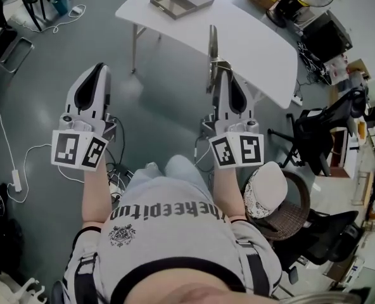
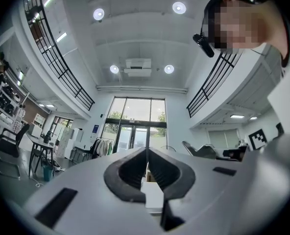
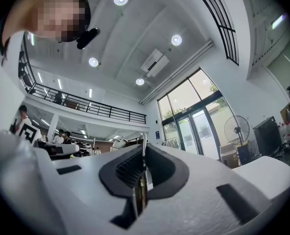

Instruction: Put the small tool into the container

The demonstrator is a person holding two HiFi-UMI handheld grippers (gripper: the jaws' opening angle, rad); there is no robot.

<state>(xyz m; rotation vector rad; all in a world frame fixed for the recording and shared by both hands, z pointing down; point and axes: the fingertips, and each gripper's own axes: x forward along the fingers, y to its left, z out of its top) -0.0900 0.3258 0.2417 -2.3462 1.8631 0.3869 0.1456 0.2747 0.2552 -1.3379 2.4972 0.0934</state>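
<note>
Grey floor with a white table (image 1: 251, 43) at the far side, and a grey tray container (image 1: 181, 0) on the table. The right gripper (image 1: 220, 68) is clenched on the small tool (image 1: 212, 46), a thin flat strip. Its long axis is in line with the jaws and its free end points far, toward the table. The left gripper (image 1: 97, 69) is closed with nothing in it.

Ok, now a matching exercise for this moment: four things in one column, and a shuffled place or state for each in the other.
Things:
1. left claw
2. right claw
3. container
4. patterned cap

Place or state:
A. on the white table
B. shut on the small tool
C. on a brown woven seat
D. shut, with nothing in it

Pairs: 1-D, 2-B, 3-A, 4-C.
</note>
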